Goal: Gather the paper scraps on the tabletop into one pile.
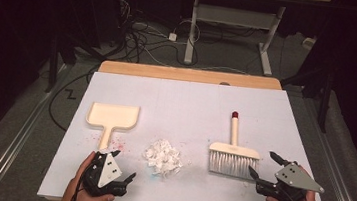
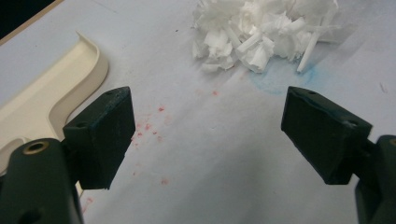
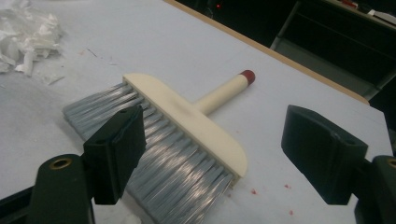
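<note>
on white table (image 1: pixel 187 96), dark room, floor cables (image 1: pixel 142 41)

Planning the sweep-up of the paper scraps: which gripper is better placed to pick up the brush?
The right gripper. It sits just beside the brush, jaws open, with the bristles right ahead in its own view. The left gripper is across the shredded paper, by the dustpan.
</note>
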